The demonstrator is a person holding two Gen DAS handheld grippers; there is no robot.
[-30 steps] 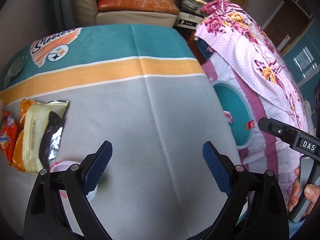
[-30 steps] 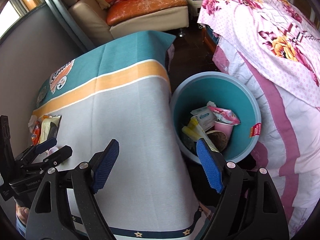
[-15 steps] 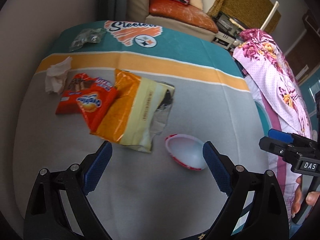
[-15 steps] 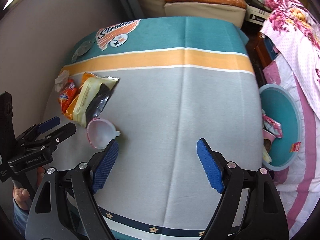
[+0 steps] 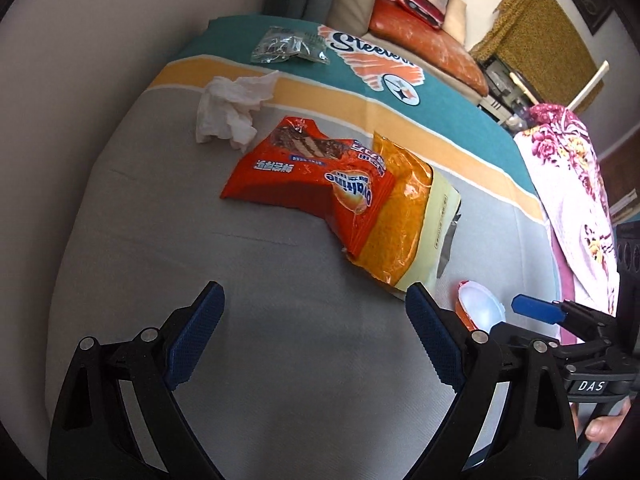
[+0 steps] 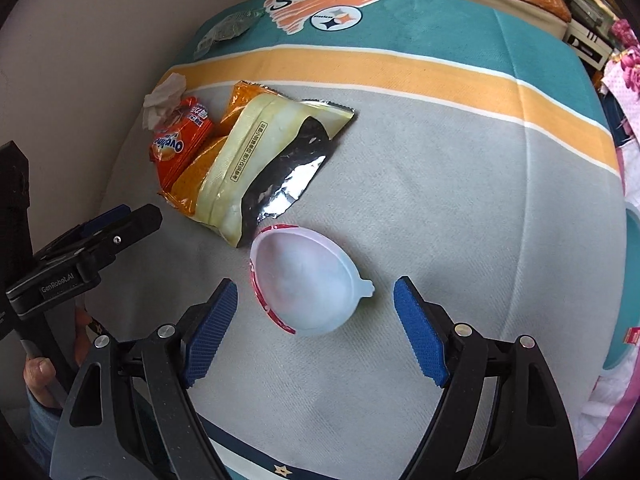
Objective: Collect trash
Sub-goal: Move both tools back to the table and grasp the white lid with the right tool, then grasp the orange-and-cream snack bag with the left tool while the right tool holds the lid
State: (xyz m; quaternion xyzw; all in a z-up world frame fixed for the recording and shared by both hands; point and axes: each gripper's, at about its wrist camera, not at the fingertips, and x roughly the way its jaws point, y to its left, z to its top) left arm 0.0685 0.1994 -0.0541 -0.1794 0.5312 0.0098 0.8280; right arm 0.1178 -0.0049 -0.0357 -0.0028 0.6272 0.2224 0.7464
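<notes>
Trash lies on a cloth-covered table (image 5: pixel 280 360): a red Ovaltine wrapper (image 5: pixel 308 172), an orange and pale yellow snack bag (image 5: pixel 404 224), a crumpled white tissue (image 5: pixel 232 110), a clear crumpled plastic wrapper (image 5: pixel 284 46) and a white plastic lid with a red rim (image 6: pixel 308 284). My right gripper (image 6: pixel 316 328) is open and empty, just above and straddling the lid. My left gripper (image 5: pixel 316 336) is open and empty over bare cloth, in front of the Ovaltine wrapper. The snack bag (image 6: pixel 256 156) lies just beyond the lid.
A teal bin (image 6: pixel 624 292) stands on the floor off the table's right edge. A flowered bedspread (image 5: pixel 576 184) lies to the right. A sofa with an orange cushion (image 5: pixel 424 36) stands behind the table. A grey wall (image 5: pixel 100 60) runs along the left.
Both grippers swung left from the bin side over the table. The right gripper came down close to the white lid. The left now faces the wrappers and tissue. Both stayed open.
</notes>
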